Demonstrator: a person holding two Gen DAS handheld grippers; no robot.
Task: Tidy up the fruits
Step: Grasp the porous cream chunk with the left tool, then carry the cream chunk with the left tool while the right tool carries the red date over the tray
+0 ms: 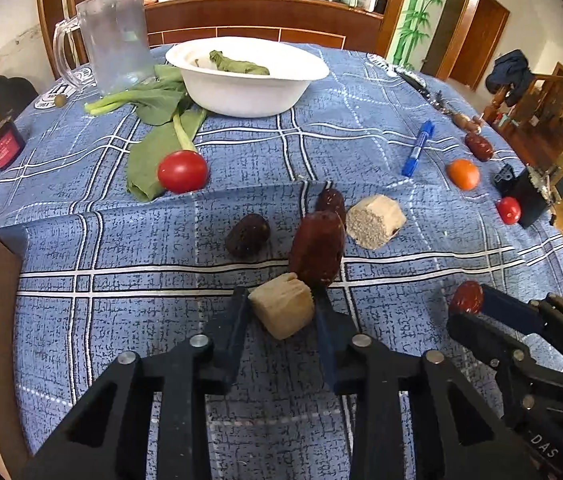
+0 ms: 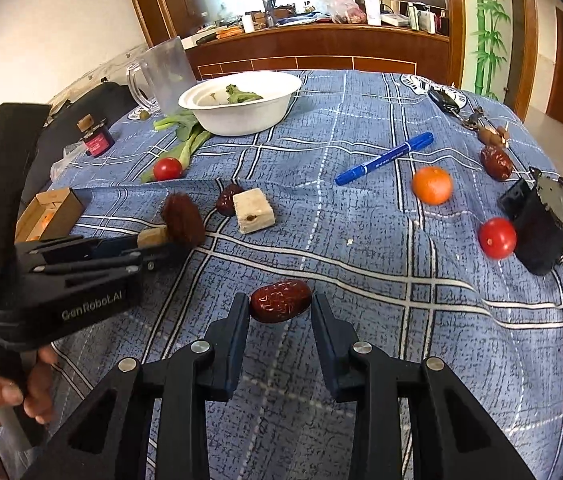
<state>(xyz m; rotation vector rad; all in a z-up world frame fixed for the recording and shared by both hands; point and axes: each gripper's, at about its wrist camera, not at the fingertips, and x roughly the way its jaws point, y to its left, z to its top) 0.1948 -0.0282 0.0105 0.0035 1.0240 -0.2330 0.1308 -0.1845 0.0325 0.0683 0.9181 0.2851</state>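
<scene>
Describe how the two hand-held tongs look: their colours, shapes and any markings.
Both tongs are matte black plastic frames with triangular cut-outs and round silver pivot bolts. Each ends in two flat, dark blue fingers. The left tongs carry grey "GenRobot.AI" lettering on the side of the body, seen from the right wrist camera. The right tongs show white letters "DAS" in the left wrist view. A bare hand grips the left handle; no cables show.

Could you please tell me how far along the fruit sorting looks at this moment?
Early. The white bowl holds only greens, no fruit. The left hand-held gripper brackets a beige cube; the right hand-held gripper brackets a red date, apparently not yet clamped. Tomatoes, the orange and other dates remain scattered.
</scene>
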